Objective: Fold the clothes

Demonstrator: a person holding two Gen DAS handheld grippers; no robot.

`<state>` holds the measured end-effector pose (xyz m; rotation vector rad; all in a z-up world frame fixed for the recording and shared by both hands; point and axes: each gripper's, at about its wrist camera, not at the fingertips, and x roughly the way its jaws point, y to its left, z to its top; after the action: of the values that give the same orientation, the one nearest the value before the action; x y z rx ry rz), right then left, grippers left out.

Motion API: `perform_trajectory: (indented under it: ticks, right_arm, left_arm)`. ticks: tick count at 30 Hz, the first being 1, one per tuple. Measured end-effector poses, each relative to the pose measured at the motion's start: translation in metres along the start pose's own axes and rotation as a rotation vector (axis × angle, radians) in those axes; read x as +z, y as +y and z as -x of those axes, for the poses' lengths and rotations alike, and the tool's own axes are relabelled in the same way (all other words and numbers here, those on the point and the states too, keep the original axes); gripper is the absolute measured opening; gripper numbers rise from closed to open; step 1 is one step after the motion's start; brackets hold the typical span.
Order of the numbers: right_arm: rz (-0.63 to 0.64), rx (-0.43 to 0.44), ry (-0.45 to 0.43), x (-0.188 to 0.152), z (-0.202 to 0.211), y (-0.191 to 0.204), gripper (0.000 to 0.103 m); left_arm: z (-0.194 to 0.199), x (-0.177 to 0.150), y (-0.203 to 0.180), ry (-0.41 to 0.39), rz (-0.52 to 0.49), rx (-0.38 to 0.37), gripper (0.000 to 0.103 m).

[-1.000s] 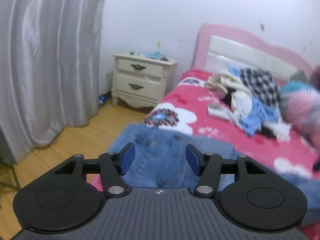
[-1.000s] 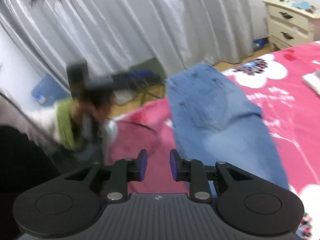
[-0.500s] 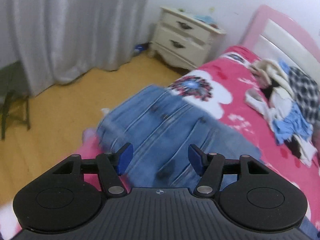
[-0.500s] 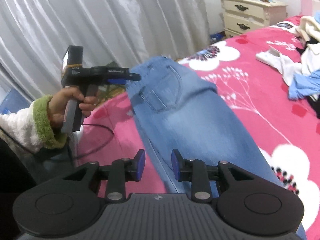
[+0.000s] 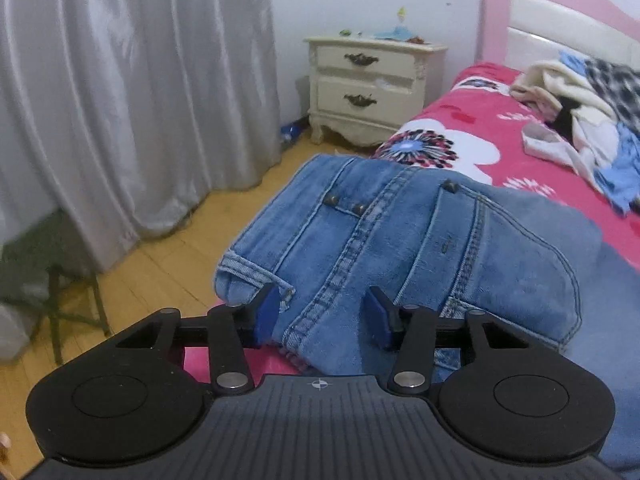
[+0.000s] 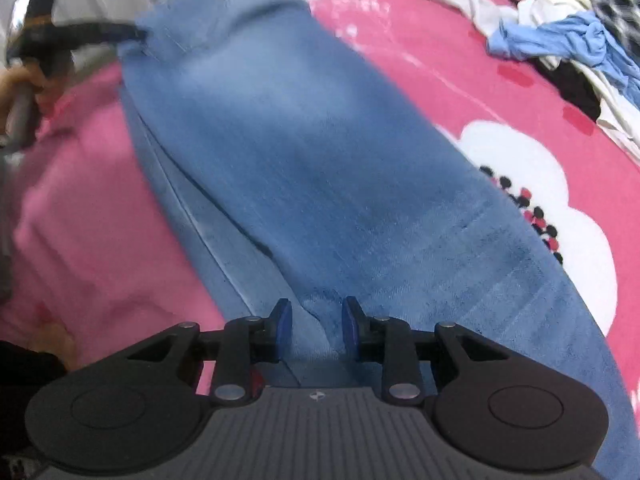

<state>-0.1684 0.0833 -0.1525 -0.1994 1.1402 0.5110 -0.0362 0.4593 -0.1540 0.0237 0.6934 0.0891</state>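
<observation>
- Jeans (image 5: 420, 240) are laid lengthwise across the pink flowered bedspread (image 5: 472, 120); in the left wrist view the waistband end fills the centre, hanging toward the bed edge above the wooden floor (image 5: 160, 264).
- Left gripper (image 5: 323, 316) is seen at lower centre of its view, jaws half wide and just narrowed, the waistband corner lying between the blue pads (image 5: 266, 312); no firm pinch can be made out. Judged: the corner is being straddled so it can be seized for a fold.
- Right gripper (image 6: 316, 326) is set at lower centre of its view over the leg end, jaws narrow, a ridge of denim raised between them; whether the pads press on it cannot be told.
- Both ends are judged to be addressed together so the length can be doubled over.
- A pile of unsorted clothes (image 6: 568, 36) is left at upper right, well apart, presumably awaiting folding.
- Nightstand (image 5: 372, 88) and curtain (image 5: 132, 92) stand beyond the bed.
</observation>
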Motion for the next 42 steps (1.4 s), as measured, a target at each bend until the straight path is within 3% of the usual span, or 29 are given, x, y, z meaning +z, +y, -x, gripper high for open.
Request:
perform_trajectory:
  ticks: [4, 5, 8, 12, 16, 17, 18, 19, 20, 26, 29, 32, 34, 36, 38, 40, 42]
  right_arm:
    - [0.063, 0.053, -0.145, 0.031, 0.034, -0.017, 0.032]
    - [0.068, 0.055, -0.176, 0.045, 0.034, -0.024, 0.038]
    - [0.080, 0.076, -0.248, 0.090, 0.026, -0.044, 0.042]
    - [0.067, 0.141, -0.235, 0.142, -0.017, -0.054, 0.043]
    - [-0.004, 0.235, -0.194, 0.170, -0.057, -0.058, 0.048]
    - [-0.025, 0.260, -0.171, 0.172, -0.064, -0.057, 0.038]
    - [-0.023, 0.264, -0.162, 0.171, -0.065, -0.054, 0.020]
    - [-0.012, 0.261, -0.159, 0.170, -0.064, -0.049, 0.018]
    - [0.023, 0.229, -0.177, 0.165, -0.057, -0.041, 0.007]
    - [-0.018, 0.201, -0.211, 0.147, -0.011, -0.021, 0.004]
    - [-0.037, 0.156, -0.167, 0.141, -0.023, -0.023, 0.001]
    - [-0.096, 0.118, -0.130, 0.137, -0.043, -0.041, 0.002]
    - [-0.143, 0.100, -0.144, 0.135, -0.039, -0.055, 0.011]
    - [-0.134, 0.015, -0.181, 0.128, -0.020, -0.063, 0.015]
    - [-0.078, -0.011, -0.209, 0.114, 0.009, -0.067, 0.015]
    - [0.000, 0.026, -0.234, 0.095, 0.039, -0.060, 0.016]
    - [0.113, 0.055, -0.245, 0.069, 0.064, -0.039, 0.031]
  left_arm:
    - [0.018, 0.023, -0.002, -0.113, -0.005, -0.039, 0.055]
    - [0.017, 0.029, -0.004, -0.133, -0.011, -0.048, 0.055]
    - [-0.012, 0.047, -0.015, -0.113, -0.005, -0.040, 0.055]
    - [-0.055, 0.051, -0.025, -0.068, -0.013, 0.007, 0.055]
    - [-0.063, 0.040, -0.017, -0.051, 0.021, 0.018, 0.060]
    - [-0.063, 0.038, -0.015, -0.052, 0.025, 0.025, 0.061]
    - [-0.062, 0.036, -0.013, -0.052, 0.029, 0.033, 0.061]
    - [-0.062, 0.033, -0.011, -0.050, 0.038, 0.050, 0.061]
    - [-0.062, 0.032, -0.008, -0.049, 0.048, 0.064, 0.062]
    - [-0.064, 0.028, 0.005, -0.045, 0.098, 0.089, 0.063]
    - [-0.064, 0.027, 0.004, -0.052, 0.088, 0.095, 0.063]
    - [-0.063, 0.028, 0.005, -0.056, 0.080, 0.096, 0.063]
    - [-0.062, 0.028, 0.006, -0.060, 0.073, 0.094, 0.063]
    - [-0.058, 0.030, 0.007, -0.066, 0.065, 0.092, 0.063]
    - [-0.046, 0.032, 0.010, -0.087, 0.053, 0.085, 0.062]
    - [-0.025, 0.034, 0.010, -0.117, 0.020, 0.068, 0.061]
    - [0.001, 0.033, 0.006, -0.141, -0.035, 0.010, 0.062]
